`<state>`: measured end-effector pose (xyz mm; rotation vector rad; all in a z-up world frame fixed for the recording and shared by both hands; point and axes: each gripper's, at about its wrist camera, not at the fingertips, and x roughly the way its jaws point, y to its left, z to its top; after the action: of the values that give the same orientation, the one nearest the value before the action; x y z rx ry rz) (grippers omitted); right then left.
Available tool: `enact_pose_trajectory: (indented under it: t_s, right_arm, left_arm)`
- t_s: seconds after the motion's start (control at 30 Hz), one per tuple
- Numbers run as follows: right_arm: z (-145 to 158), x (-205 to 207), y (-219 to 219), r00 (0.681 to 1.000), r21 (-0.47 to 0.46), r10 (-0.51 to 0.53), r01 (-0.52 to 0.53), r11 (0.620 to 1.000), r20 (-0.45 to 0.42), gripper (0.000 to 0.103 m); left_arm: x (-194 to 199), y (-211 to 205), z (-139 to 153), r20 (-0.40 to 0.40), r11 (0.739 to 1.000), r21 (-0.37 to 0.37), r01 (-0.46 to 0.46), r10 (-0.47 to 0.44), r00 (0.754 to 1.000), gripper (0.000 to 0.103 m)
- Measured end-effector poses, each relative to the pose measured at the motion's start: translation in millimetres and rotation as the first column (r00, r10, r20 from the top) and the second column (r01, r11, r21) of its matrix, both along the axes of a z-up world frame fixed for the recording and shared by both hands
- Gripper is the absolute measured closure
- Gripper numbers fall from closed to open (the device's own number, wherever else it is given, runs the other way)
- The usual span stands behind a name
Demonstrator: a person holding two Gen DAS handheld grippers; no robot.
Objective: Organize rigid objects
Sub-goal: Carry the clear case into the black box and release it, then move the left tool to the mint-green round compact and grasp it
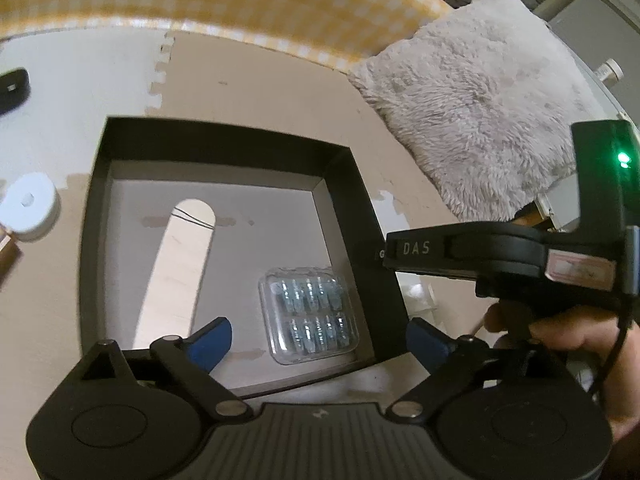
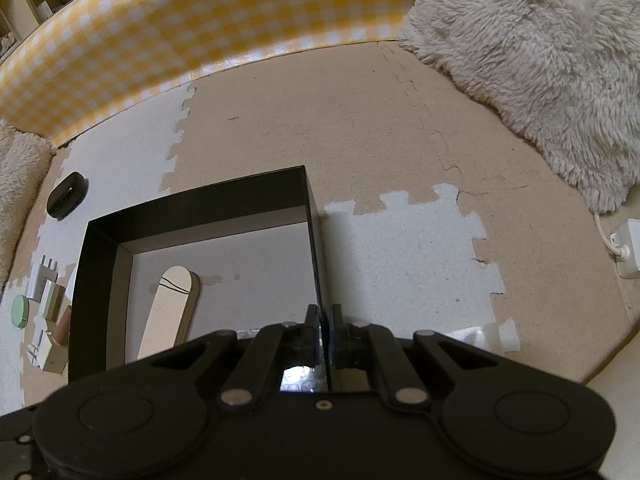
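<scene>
Left gripper (image 1: 316, 340), jaws spread wide and empty, hovers over the clear blister pack (image 1: 310, 314) lying in the lower right corner of the black box (image 1: 228, 140). Right gripper (image 2: 325, 320) is pinched on the box's right wall; tugging could tip the box.

light: dim, warm indoor
blur: checked cloth (image 1: 248, 4) smeared in left view
glare: green LED flares on right gripper (image 1: 623, 158)
edges: heavy fisheye bend, black corners
shadow: box (image 2: 200, 204) walls dark inside

Only legible txt: "DAS" on right tongs (image 1: 416, 249) body
</scene>
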<state>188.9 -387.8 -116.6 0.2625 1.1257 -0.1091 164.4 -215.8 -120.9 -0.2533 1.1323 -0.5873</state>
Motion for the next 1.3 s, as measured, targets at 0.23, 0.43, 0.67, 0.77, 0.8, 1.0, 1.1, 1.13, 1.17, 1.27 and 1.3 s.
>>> enact_pose_trajectory:
  t_s: [0.23,0.43,0.67,0.77,0.8,1.0,1.1,1.13,1.17,1.27,1.3]
  right_arm:
    - [0.2,-0.4,0.3,1.000,-0.004,0.004,-0.004,1.000,0.004,0.098]
    - [0.5,-0.7,0.3,1.000,-0.004,0.014,-0.014,1.000,0.012,0.098]
    - [0.5,-1.0,1.8,1.000,-0.003,0.008,-0.008,1.000,0.012,0.098]
    - [0.4,-1.1,1.9,1.000,-0.002,0.006,-0.006,1.000,0.011,0.098]
    - [0.5,-1.4,1.5,1.000,-0.002,0.005,-0.005,1.000,0.012,0.098]
    - [0.1,-1.4,0.5,1.000,-0.011,0.004,-0.004,1.000,0.008,0.095]
    - [0.1,-1.8,0.0,1.000,-0.012,0.004,-0.004,1.000,0.009,0.095]
    - [0.2,-1.9,-0.4,1.000,-0.011,0.003,-0.003,1.000,0.009,0.095]
    - [0.0,-2.0,-0.3,1.000,-0.011,0.003,-0.003,1.000,0.009,0.095]
    - [-0.2,-1.6,-0.1,1.000,-0.012,0.001,-0.001,1.000,0.008,0.095]
    - [-0.3,-1.4,-0.1,1.000,-0.014,0.002,-0.002,1.000,0.008,0.095]
  left_arm:
    - [-7.7,13.7,17.9,0.066,0.999,0.050,0.010,-0.013,0.998,0.000]
    - [-14.0,30.1,30.8,0.119,0.995,0.101,0.024,-0.036,0.992,0.000]
    - [-11.4,62.7,50.0,0.186,0.993,0.114,0.004,-0.025,0.982,0.000]
    - [-6.5,79.2,61.0,0.233,0.992,0.128,-0.017,-0.013,0.972,0.000]
    - [-5.1,84.0,63.8,0.246,0.991,0.132,-0.025,-0.008,0.969,0.000]
    - [7.2,121.9,75.8,0.322,0.983,0.161,-0.084,0.028,0.946,0.000]
    - [13.9,141.8,78.2,0.351,0.977,0.178,-0.114,0.045,0.935,0.000]
    - [16.4,148.6,78.0,0.358,0.974,0.187,-0.125,0.051,0.932,0.000]
    - [18.8,155.5,77.6,0.368,0.970,0.197,-0.140,0.059,0.928,0.000]
    - [26.4,177.5,75.0,0.392,0.955,0.233,-0.184,0.081,0.916,0.000]
    - [28.6,184.0,73.8,0.391,0.951,0.239,-0.196,0.090,0.916,0.000]
